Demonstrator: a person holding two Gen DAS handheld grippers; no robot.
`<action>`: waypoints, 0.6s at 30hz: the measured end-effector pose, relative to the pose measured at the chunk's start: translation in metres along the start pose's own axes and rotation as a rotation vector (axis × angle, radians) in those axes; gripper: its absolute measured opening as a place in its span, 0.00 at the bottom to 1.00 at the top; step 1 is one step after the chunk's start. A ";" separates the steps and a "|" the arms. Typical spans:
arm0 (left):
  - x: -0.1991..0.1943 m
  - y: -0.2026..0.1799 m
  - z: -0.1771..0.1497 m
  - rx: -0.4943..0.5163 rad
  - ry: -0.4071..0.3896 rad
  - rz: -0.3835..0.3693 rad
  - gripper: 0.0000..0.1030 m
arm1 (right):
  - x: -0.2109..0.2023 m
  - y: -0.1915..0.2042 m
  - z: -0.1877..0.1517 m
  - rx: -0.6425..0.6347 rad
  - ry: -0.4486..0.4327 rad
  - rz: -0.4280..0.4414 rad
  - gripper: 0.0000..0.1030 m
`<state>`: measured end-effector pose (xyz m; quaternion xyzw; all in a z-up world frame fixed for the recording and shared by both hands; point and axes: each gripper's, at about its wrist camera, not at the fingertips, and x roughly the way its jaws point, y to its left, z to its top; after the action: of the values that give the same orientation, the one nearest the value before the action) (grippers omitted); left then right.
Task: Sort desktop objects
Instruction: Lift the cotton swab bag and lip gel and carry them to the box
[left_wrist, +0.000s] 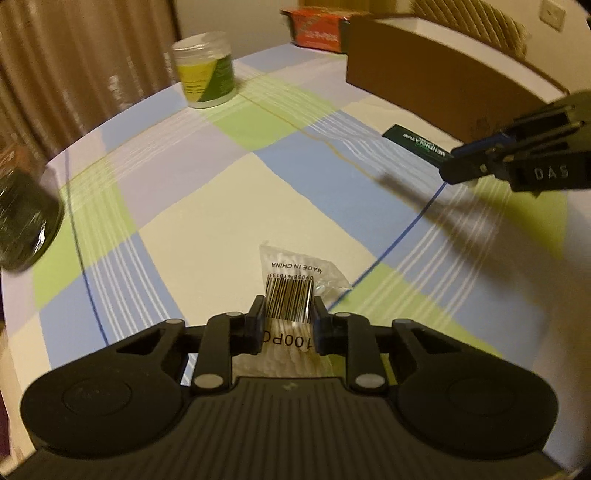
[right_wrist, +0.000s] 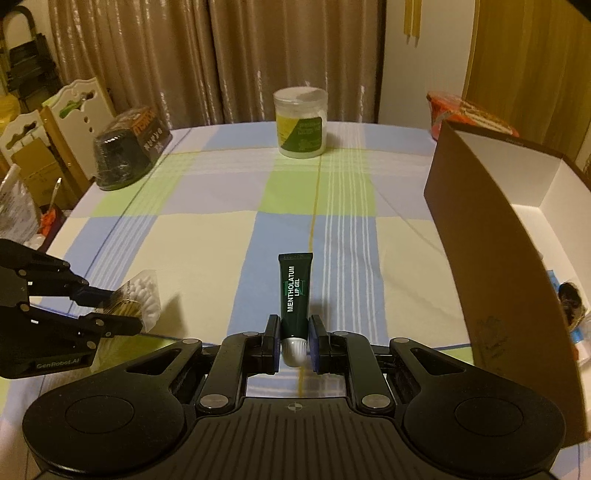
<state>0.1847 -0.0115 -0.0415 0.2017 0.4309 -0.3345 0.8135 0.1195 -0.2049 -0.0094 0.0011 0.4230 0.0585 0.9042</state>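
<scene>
My left gripper (left_wrist: 288, 314) is shut on a clear bag of cotton swabs (left_wrist: 291, 280) with a barcode label, held a little above the checked tablecloth (left_wrist: 207, 221). The right wrist view shows that gripper (right_wrist: 123, 310) at the left with the swab bag (right_wrist: 146, 295) pinched in it. My right gripper (right_wrist: 293, 332) is shut on the white-capped end of a dark green lip gel tube (right_wrist: 295, 291), which sticks out forward over the cloth. In the left wrist view the right gripper (left_wrist: 465, 162) comes in from the right, the tube (left_wrist: 413, 142) beyond its tips.
An open brown cardboard box (right_wrist: 480, 240) with a white inside stands at the right and holds a few items (right_wrist: 570, 306). A lidded plastic jar (right_wrist: 301, 125) stands at the far edge. A dark wrapped bowl (right_wrist: 125, 155) sits far left, a red packet (right_wrist: 461, 110) behind the box.
</scene>
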 end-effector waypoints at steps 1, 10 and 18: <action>-0.005 -0.004 0.000 -0.017 -0.003 0.007 0.20 | -0.004 -0.001 -0.002 -0.006 -0.003 0.007 0.14; -0.049 -0.075 -0.001 -0.182 -0.022 0.103 0.20 | -0.060 -0.027 -0.020 -0.089 -0.054 0.105 0.14; -0.078 -0.167 0.003 -0.312 -0.040 0.204 0.20 | -0.122 -0.075 -0.039 -0.184 -0.122 0.231 0.14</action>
<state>0.0347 -0.1000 0.0189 0.1090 0.4386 -0.1835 0.8729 0.0207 -0.2941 0.0549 -0.0294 0.3570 0.2004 0.9119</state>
